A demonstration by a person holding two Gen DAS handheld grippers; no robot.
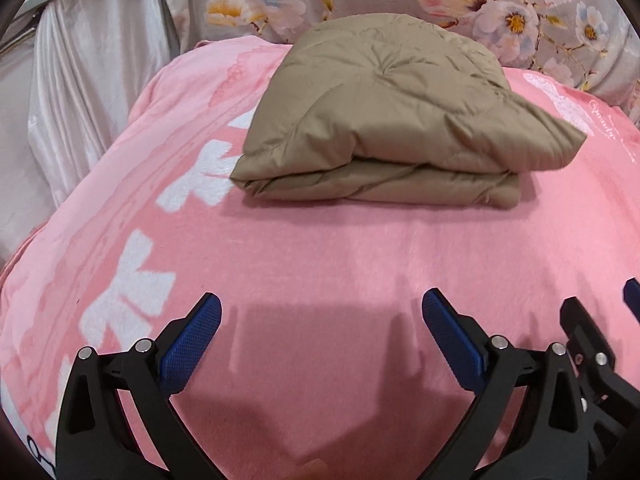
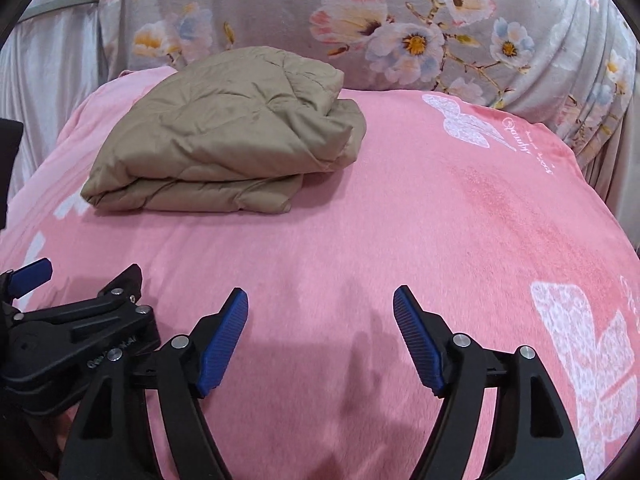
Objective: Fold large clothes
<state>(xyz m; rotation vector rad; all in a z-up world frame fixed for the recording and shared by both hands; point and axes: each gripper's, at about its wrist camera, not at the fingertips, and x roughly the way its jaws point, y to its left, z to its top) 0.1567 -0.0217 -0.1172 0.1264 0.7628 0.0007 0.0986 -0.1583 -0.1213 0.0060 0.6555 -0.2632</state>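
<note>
Padded tan quilted garment (image 1: 384, 120) lies folded far on pink fleece blanket (image 1: 320, 248) (looks finished); left gripper (image 1: 320, 312) and right gripper (image 2: 320, 304) gape empty, near.

A home, most likely a bedroom. Shown by a bed spread with a soft pink blanket (image 2: 400, 220) printed with white butterflies and bows. Behind the blanket, a grey flowered cloth (image 2: 280, 12) draped upright like a covered headboard or sofa back. To the blanket's left, a shiny pale curtain (image 1: 92, 72) hanging in folds. On the blanket, a folded tan quilted garment (image 1: 384, 120).
</note>
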